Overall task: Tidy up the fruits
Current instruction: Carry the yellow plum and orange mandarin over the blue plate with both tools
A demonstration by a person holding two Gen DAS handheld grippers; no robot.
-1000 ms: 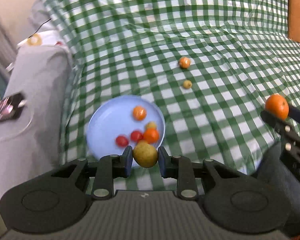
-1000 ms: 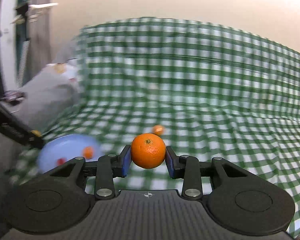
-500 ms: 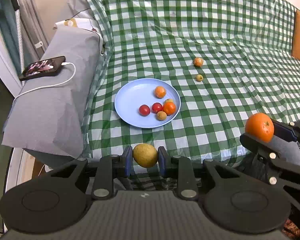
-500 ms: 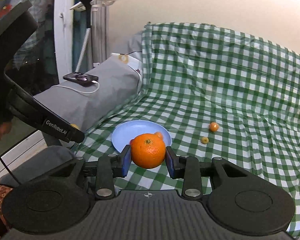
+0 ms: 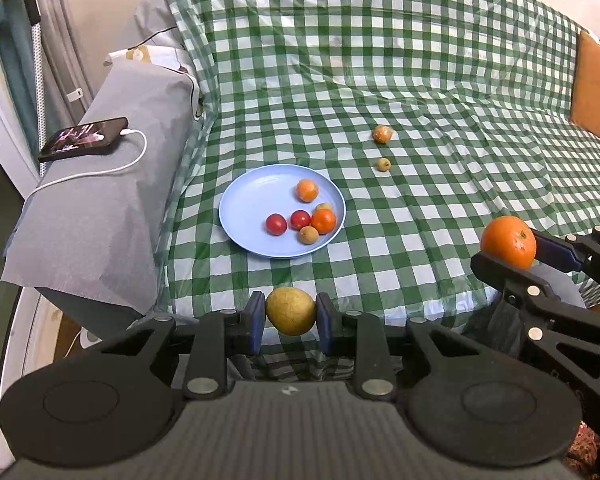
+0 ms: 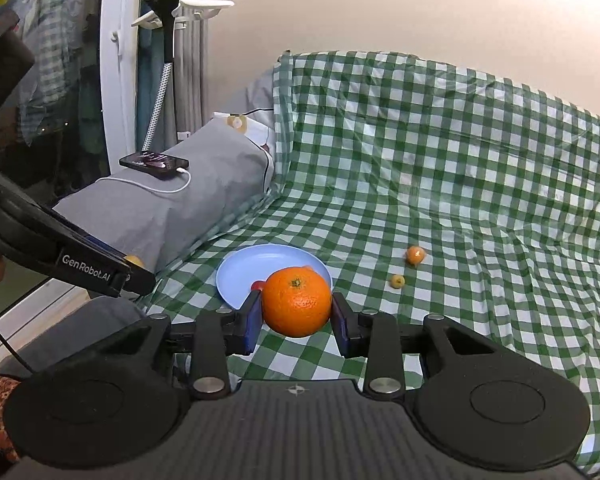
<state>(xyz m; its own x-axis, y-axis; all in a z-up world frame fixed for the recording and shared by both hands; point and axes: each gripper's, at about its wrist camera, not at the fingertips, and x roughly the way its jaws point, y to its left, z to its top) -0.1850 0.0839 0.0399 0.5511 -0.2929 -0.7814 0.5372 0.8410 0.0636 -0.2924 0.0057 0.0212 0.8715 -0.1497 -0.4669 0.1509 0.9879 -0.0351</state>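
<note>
Currently, left hand-held gripper (image 5: 291, 317) was closed on a yellow-green pear (image 5: 291, 311), both pads against its sides, held off the near edge of the bed, short of the blue plate (image 5: 244, 200). Right hand-held gripper (image 6: 296, 318) was clamped on a large orange (image 6: 297, 302), pads touching left and right; in the left wrist view the same orange (image 5: 508, 241) sat well right of the plate, above the bed's front edge.

Plate lay on the green checked cloth (image 5: 420, 80) near the bed's left side. It held two red tomatoes (image 5: 276, 224), two small orange fruits (image 5: 307, 190) and two small tan ones, clustered in the right half; left half bare. Two small fruits remained loose on the cloth beyond the plate: an orange one (image 5: 382, 134) and a yellow one (image 5: 383, 164), close together.

Judgement: step in hand is carrying both fruits to the plate.
- Put the pear on the bare left half, low before release, so it does not roll into the cluster.
- Bring the orange in after, from the right, keeping the two grippers apart over the plate.
- Orange is large and round; open the pads only once it rests on the plate, away from the rim.
- Cloth looks slick and wrinkled over a soft bed; avoid pressing on the plate, it could tip.

Phone (image 5: 84, 138) on charging cable sat on the grey pillow (image 5: 100, 220) left of the bed, out of the path.
</note>
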